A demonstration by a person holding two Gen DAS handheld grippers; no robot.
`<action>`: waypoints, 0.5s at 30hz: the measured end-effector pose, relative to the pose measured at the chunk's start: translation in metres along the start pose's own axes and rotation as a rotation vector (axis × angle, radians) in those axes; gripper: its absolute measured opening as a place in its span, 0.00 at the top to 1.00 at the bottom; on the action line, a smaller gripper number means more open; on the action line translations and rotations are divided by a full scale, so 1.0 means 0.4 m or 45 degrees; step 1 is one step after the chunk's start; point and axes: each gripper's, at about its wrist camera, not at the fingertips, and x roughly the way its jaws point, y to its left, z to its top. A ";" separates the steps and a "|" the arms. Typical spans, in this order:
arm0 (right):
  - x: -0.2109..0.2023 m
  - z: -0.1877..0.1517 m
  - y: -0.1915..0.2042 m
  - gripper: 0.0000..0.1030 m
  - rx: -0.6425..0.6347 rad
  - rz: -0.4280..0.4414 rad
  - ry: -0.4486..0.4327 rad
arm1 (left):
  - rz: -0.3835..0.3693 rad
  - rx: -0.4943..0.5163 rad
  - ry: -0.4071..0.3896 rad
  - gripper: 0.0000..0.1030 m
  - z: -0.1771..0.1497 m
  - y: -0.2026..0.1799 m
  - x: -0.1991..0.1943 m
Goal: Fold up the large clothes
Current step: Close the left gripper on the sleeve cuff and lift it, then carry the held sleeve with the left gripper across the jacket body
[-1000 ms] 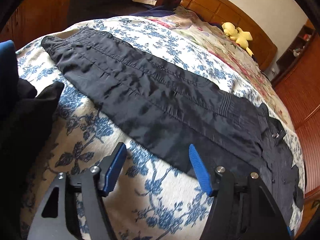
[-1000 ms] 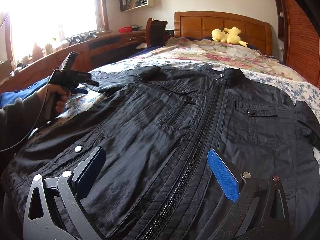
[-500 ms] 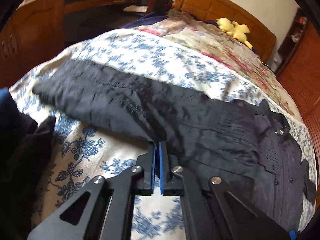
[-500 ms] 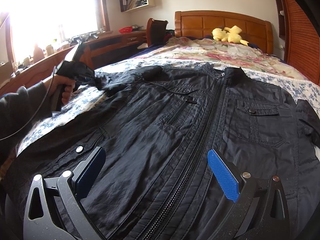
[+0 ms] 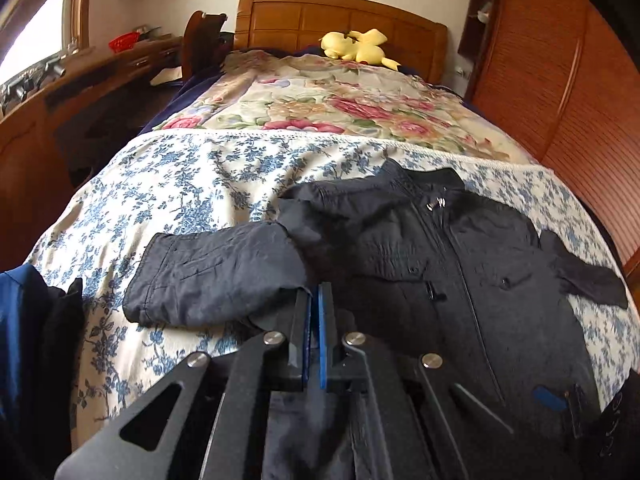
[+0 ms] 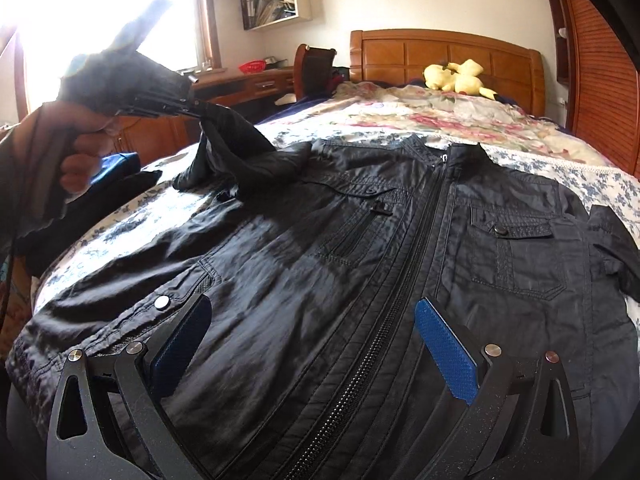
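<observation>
A black zip-front jacket (image 6: 360, 220) lies face up, spread on the blue-flowered bedsheet (image 6: 120, 232). My left gripper (image 6: 196, 110), held in a person's hand, is shut on the jacket's sleeve (image 6: 240, 148) and holds it raised above the bed near the shoulder. In the left wrist view the shut left gripper (image 5: 316, 292) pinches the sleeve fabric, and the sleeve's cuff end (image 5: 208, 276) hangs to the left over the sheet, with the jacket's body (image 5: 440, 272) to the right. My right gripper (image 6: 312, 302) stands open just above the jacket's lower front, astride the zip, holding nothing.
A yellow plush toy (image 6: 456, 76) lies by the wooden headboard (image 6: 440, 52) on a flowered quilt (image 5: 340, 104). Blue and dark clothes (image 5: 24, 340) sit at the bed's left edge. A wooden desk (image 6: 248, 84) and chair stand to the left, a slatted wardrobe (image 6: 600, 80) to the right.
The left gripper went from open above the flat sleeve to shut on it, then rose and swung toward the jacket's body, lifting the sleeve. The right gripper stayed still and open.
</observation>
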 end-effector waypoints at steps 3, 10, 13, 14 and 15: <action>0.001 0.000 -0.002 0.00 -0.002 0.000 0.000 | 0.002 -0.003 0.021 1.00 -0.022 -0.009 -0.013; 0.002 -0.001 -0.002 0.00 -0.002 0.000 -0.002 | -0.043 -0.017 0.011 0.95 -0.050 0.039 -0.067; 0.002 -0.001 -0.002 0.00 -0.002 0.000 0.000 | -0.005 0.022 -0.028 0.85 -0.053 0.051 -0.093; 0.001 -0.001 -0.002 0.00 -0.002 0.000 -0.001 | 0.000 0.028 -0.033 0.82 -0.053 0.059 -0.095; 0.002 -0.001 -0.002 0.00 -0.002 0.000 -0.001 | -0.001 0.028 -0.035 0.74 -0.053 0.071 -0.095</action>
